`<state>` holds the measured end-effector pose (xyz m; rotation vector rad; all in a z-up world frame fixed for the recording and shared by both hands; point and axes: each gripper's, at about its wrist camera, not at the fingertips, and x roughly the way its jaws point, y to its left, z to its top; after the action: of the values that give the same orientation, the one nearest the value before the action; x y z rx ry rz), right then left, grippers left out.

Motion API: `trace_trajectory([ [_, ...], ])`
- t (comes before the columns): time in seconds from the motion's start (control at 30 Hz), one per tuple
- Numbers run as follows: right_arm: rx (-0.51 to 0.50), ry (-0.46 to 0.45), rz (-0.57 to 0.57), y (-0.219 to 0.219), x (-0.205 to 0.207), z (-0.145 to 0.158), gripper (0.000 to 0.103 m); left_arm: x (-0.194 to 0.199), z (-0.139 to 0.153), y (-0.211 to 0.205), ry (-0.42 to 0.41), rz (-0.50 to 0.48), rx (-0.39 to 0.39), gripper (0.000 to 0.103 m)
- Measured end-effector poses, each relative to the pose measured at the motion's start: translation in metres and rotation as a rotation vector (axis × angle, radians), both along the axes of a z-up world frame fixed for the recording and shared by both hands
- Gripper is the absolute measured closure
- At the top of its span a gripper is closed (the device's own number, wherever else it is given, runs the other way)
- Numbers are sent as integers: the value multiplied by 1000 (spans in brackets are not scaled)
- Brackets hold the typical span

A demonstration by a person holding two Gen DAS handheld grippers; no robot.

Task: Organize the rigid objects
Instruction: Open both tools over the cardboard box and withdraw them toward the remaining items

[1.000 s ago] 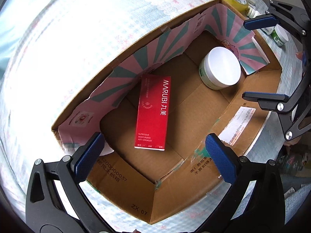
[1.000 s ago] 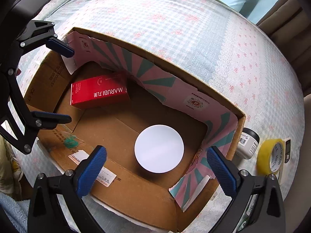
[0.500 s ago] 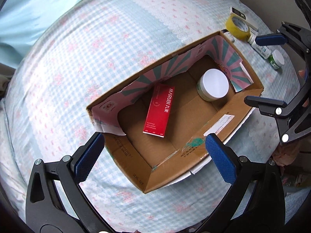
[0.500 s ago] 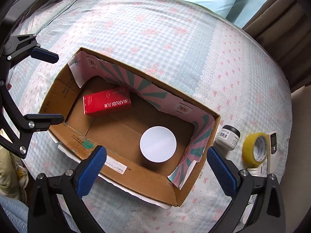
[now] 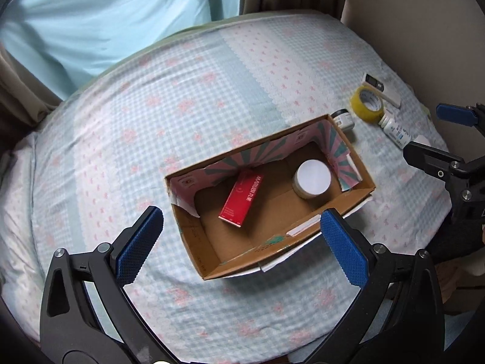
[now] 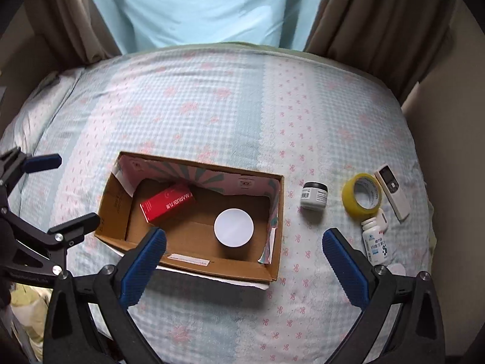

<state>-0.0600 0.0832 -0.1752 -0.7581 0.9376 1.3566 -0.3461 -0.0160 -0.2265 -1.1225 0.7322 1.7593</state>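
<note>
An open cardboard box (image 5: pixel 209 261) (image 6: pixel 212 268) lies on the bed. Inside it lie a red MARUBI carton (image 5: pixel 241 199) (image 6: pixel 167 202) and a white-lidded jar (image 5: pixel 312 178) (image 6: pixel 233 227). To the box's right stand a small dark-lidded jar (image 6: pixel 314 195) (image 5: pixel 342 119), a yellow tape roll (image 6: pixel 361 196) (image 5: pixel 367 103), a white pill bottle (image 6: pixel 375 241) (image 5: pixel 394 129) and a white remote (image 6: pixel 392 190). My left gripper (image 5: pixel 241 248) is open and empty, high above the box's near side. My right gripper (image 6: pixel 244 264) is open and empty, above the box's near right corner.
The bed carries a light blue checked sheet (image 6: pixel 212 115) with pink flowers. Brown curtains (image 6: pixel 363 15) and a pale blue curtain (image 6: pixel 197 6) hang behind it. A wall (image 5: pixel 424 15) stands at the right. The right gripper also shows at the left wrist view's right edge (image 5: pixel 448 139).
Both grippers have pulled up and back from the box, so the whole bed and the items beside the box have come into view. The carton and jar stay in the box.
</note>
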Motion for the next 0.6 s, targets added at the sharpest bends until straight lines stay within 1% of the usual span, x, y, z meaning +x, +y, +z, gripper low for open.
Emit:
trace_trajectory([
  [0.07,18,0,-65,-13,16,13,0,4,14,-2,-24,26,48,0],
  [0.17,31,-12,-151,-32,45,28,0,10,32,-3,-51,68,92,0],
  [0.27,47,-26,-208,-52,77,38,0,17,45,-2,-69,105,126,0],
  [0.37,56,-34,-240,-68,105,43,0,30,54,6,-68,134,134,0],
  [0.5,90,-9,-258,-82,136,42,0,56,64,25,-23,169,127,0],
  [0.57,107,-7,-249,-86,150,39,0,68,67,38,-33,198,115,0],
  [0.6,106,-15,-251,-88,157,37,0,74,68,44,-49,207,125,0],
])
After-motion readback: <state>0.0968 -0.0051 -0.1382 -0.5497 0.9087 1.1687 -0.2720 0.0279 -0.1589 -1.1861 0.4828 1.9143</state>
